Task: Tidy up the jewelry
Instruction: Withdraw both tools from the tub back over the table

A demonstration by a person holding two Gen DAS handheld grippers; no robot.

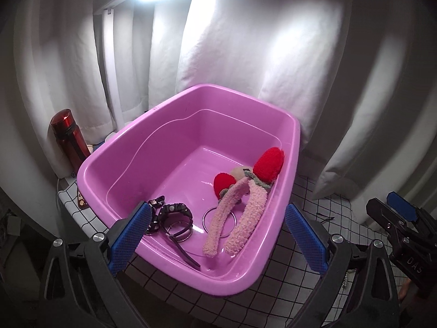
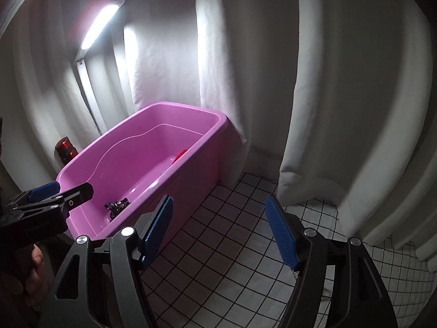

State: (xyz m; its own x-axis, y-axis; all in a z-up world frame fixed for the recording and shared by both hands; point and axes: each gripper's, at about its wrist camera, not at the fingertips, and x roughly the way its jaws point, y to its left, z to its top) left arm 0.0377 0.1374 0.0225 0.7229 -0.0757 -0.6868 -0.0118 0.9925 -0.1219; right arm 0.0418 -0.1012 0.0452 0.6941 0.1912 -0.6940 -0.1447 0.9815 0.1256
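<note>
A pink plastic tub [image 1: 293, 142] stands on a checked cloth; it also shows in the right wrist view [image 2: 207, 161]. Inside lie a black watch [image 1: 174, 210], thin metal bangles [image 1: 179, 231], a metal ring [image 1: 210, 216] and a fuzzy pink headband with red pom-poms [image 1: 245, 207]. My left gripper [image 1: 218, 237] is open and empty just above the tub's near rim. My right gripper [image 2: 221, 232] is open and empty over the cloth to the right of the tub; it shows at the right edge of the left wrist view [image 1: 401, 213].
A red bottle [image 1: 69, 136] stands behind the tub's left corner. White curtains [image 1: 245, 41] hang close behind and to the right. A lamp [image 2: 101, 22] shines above. A small dark clip [image 1: 325, 218] lies on the checked cloth [image 2: 232, 259] right of the tub.
</note>
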